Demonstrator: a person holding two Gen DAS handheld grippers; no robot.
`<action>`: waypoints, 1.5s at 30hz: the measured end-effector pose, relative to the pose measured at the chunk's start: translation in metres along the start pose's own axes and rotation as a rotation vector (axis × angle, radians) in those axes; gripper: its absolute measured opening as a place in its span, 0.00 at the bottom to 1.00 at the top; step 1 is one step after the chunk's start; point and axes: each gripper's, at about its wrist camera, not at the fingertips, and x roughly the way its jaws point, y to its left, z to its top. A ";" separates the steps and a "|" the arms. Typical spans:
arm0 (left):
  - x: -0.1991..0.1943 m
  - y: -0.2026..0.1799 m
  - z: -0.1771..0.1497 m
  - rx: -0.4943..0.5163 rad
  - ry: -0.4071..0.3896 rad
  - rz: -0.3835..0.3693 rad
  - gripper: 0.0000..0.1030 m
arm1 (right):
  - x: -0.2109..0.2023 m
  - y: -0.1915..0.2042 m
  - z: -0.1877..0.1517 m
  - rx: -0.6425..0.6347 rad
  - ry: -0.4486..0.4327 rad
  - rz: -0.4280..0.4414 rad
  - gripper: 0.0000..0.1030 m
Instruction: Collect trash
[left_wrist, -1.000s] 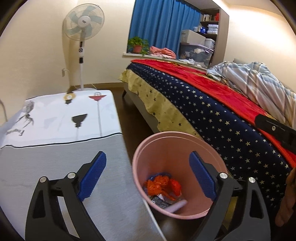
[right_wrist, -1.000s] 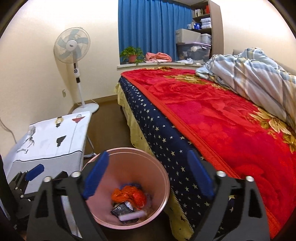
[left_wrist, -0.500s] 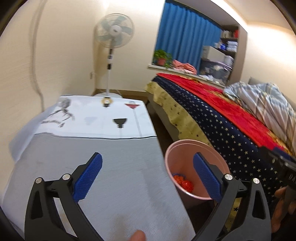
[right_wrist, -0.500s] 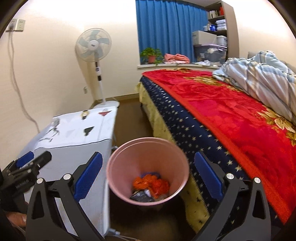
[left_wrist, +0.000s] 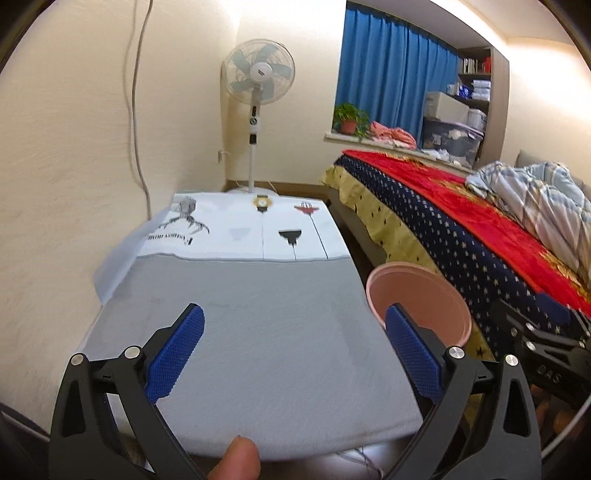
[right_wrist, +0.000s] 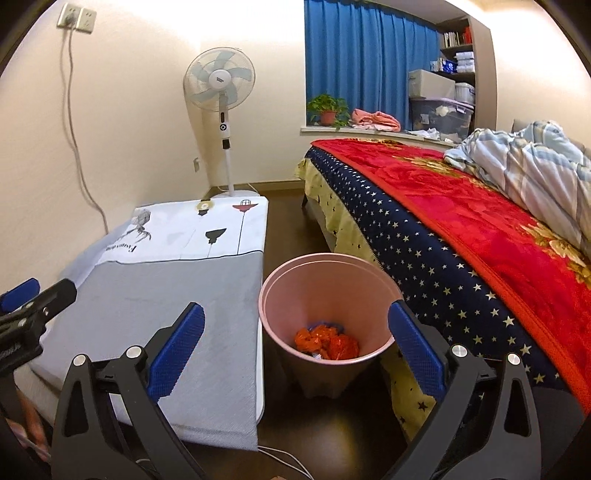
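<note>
A pink waste bin (right_wrist: 328, 284) stands on the dark floor between a low cloth-covered table and the bed. Orange crumpled trash (right_wrist: 327, 341) lies at its bottom with other scraps. In the left wrist view the bin's rim (left_wrist: 421, 280) shows right of the table. My left gripper (left_wrist: 293, 350) is open and empty above the grey table cloth (left_wrist: 258, 314). My right gripper (right_wrist: 295, 339) is open and empty, above and in front of the bin. The left gripper also shows at the left edge of the right wrist view (right_wrist: 33, 306).
The table (right_wrist: 177, 280) has a grey and white printed cloth. A bed with a red blanket (right_wrist: 480, 206) and star-patterned cover fills the right. A standing fan (right_wrist: 220, 85) is at the back wall. A white cable (right_wrist: 284, 458) lies on the floor near the table.
Both grippers have pulled back and risen from the bin. The left one has swung left over the table; the right one now sees the bin from farther off.
</note>
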 end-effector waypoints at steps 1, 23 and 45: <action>-0.001 0.003 -0.003 -0.004 0.004 0.006 0.92 | -0.001 0.002 0.000 -0.007 0.001 0.001 0.95; 0.012 0.032 -0.023 -0.087 0.013 0.093 0.92 | 0.018 0.036 -0.009 -0.035 0.042 0.030 0.95; 0.017 0.029 -0.027 -0.082 0.034 0.086 0.92 | 0.028 0.036 -0.011 -0.038 0.060 0.028 0.95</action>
